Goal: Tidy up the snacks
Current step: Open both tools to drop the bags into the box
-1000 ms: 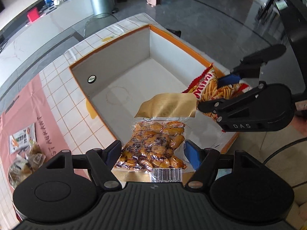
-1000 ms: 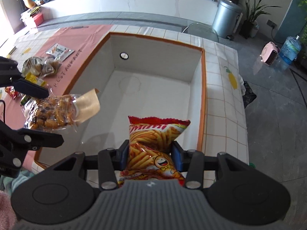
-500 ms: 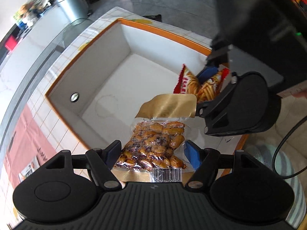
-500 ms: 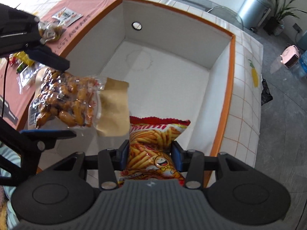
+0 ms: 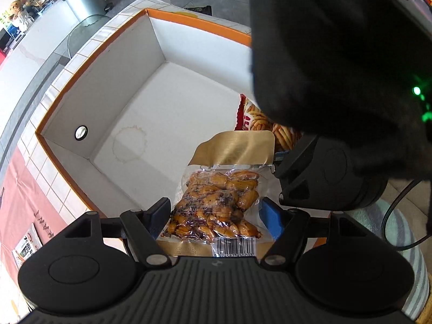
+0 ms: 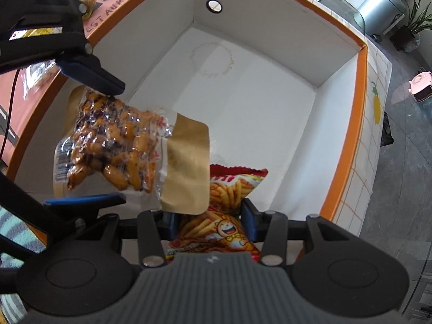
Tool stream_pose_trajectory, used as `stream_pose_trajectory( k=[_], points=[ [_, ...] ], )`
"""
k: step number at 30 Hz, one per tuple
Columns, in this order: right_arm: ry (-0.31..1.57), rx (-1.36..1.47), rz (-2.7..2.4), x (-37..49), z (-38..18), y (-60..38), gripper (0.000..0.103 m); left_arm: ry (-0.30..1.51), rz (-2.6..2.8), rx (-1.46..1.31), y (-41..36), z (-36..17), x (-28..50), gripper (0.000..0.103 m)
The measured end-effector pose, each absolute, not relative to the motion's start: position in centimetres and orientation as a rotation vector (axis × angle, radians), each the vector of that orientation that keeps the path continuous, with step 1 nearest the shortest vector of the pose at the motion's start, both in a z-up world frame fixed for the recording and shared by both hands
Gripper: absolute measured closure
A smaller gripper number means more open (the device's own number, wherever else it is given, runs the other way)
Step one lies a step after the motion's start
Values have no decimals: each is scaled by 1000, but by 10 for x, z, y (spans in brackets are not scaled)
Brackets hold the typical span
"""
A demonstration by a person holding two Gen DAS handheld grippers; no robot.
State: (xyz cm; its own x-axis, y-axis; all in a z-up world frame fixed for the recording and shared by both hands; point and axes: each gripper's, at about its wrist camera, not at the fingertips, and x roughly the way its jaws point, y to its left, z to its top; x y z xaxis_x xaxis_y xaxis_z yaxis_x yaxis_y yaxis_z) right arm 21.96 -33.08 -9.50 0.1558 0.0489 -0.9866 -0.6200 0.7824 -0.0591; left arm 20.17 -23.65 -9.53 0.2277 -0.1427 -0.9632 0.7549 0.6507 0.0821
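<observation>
Left wrist view: the left gripper (image 5: 216,216) clamps a clear vacuum pack of brown glazed snacks with a gold header (image 5: 218,205) above the near edge of the white, orange-rimmed cardboard box (image 5: 89,62). The box floor beyond lies bare. The right gripper (image 6: 208,216), a black bulk hiding the box's right wall in this view, pinches a red bag of fry-shaped chips (image 6: 229,202); the gold header overlaps that bag's top left corner.

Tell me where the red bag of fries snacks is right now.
The red fries bag is clamped in the right gripper, held over the near edge of the white box, partly behind the gold-topped nut pouch.
</observation>
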Motion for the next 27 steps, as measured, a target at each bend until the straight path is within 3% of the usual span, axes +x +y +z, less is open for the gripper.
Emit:
stream_pose_trajectory(
  k=[8,15,18,27],
  points=[
    [1361,-530,494,224,-100,-327,57,1181,-682,610,-237,-89,201,21],
    [1361,-543,463,225,-96,-324,45,1163,-668,591,-234,-80,199,21],
    [1363,-563,462,220,-93,-322,33,1135,-662,586,-231,-71,196,21],
    [1335,-553,399,212,-62,-318,24,1027,-630,507,-203,-34,177,21]
  ],
)
